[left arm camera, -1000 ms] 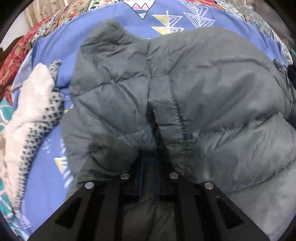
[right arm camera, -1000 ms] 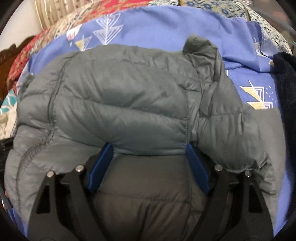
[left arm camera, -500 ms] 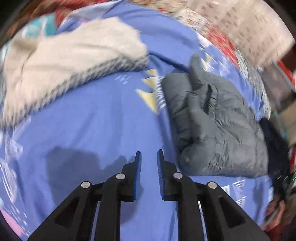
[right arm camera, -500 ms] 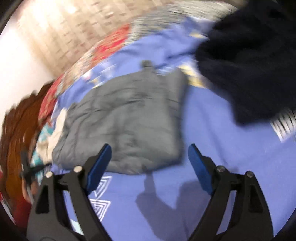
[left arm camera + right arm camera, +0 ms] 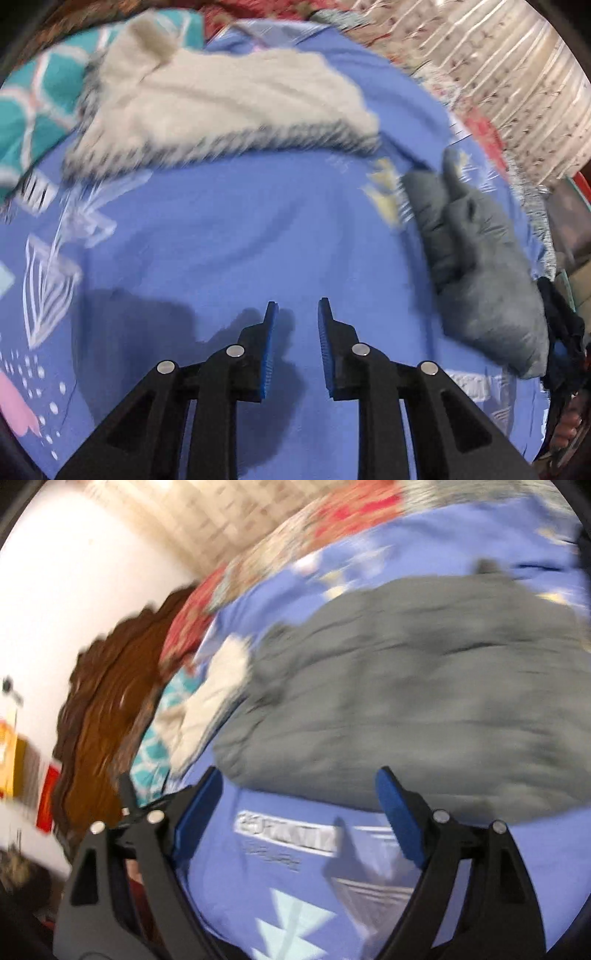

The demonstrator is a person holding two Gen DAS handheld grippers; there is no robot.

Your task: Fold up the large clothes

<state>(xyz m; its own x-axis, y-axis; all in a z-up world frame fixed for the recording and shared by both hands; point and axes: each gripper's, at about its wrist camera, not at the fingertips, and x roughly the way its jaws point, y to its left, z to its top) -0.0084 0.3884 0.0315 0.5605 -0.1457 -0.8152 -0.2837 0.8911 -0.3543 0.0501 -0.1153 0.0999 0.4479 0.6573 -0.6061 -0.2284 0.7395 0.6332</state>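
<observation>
On bed sheet (image 5: 229, 236), blue with geometric print: grey puffer jacket (image 5: 476, 266) lies folded in bundle, nothing gripping it. Left gripper (image 5: 295, 314) over bare sheet, left of jacket, fingers narrow gap, empty. Right gripper (image 5: 299, 786) at jacket's (image 5: 424, 701) near edge, fingers wide apart, empty. Cream knit garment (image 5: 221, 107) on sheet beyond left gripper, apart from jacket. Views motion-blurred.

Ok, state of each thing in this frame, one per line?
Grey jacket: folded into a compact bundle, lying on the sheet, not gripped.
White sweater: unfolded, spread in a heap.
Dark garment: bunched beside the jacket, mostly out of view.
Blue sheet: spread flat, lightly wrinkled.
Left gripper: open narrowly, empty.
Right gripper: open wide, empty.
</observation>
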